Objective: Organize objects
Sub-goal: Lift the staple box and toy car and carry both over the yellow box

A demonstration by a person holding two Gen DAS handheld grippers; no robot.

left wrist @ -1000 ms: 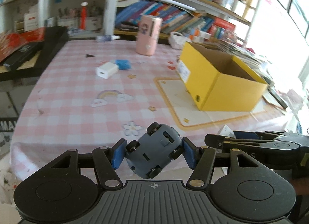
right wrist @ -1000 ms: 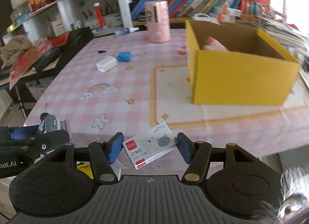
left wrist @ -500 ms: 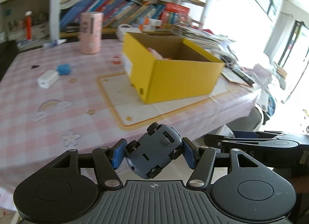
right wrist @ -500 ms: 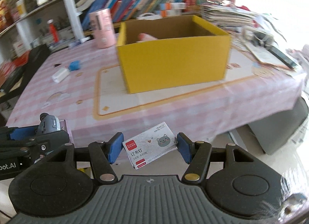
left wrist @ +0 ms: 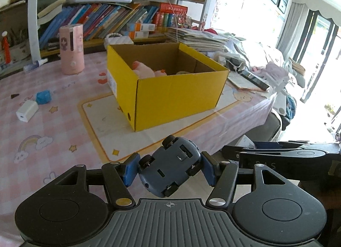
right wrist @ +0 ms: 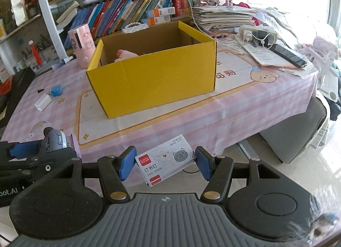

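Observation:
My left gripper (left wrist: 169, 171) is shut on a blue-grey toy car (left wrist: 170, 167), belly and wheels facing the camera, held before the table's near edge. My right gripper (right wrist: 164, 162) is shut on a white staple box (right wrist: 165, 159) with a cat drawing and a red label. An open yellow cardboard box (left wrist: 170, 89) stands on the pink checked tablecloth ahead, with a pink soft toy (left wrist: 142, 69) inside. In the right wrist view the yellow box (right wrist: 153, 80) is ahead and the left gripper with the car (right wrist: 53, 140) shows at the left edge.
On the table's left lie a white charger (left wrist: 27, 111) and a small blue object (left wrist: 43, 97); a pink cylinder (left wrist: 71, 49) stands behind. Papers, a phone (right wrist: 288, 55) and a power strip crowd the right side. Bookshelves rise behind. A grey seat (right wrist: 298, 127) sits below the table's right corner.
Both views have swung rightward along the table: the yellow box now sits ahead and centred, its open top and the pink toy showing more. Both grips stayed unchanged.

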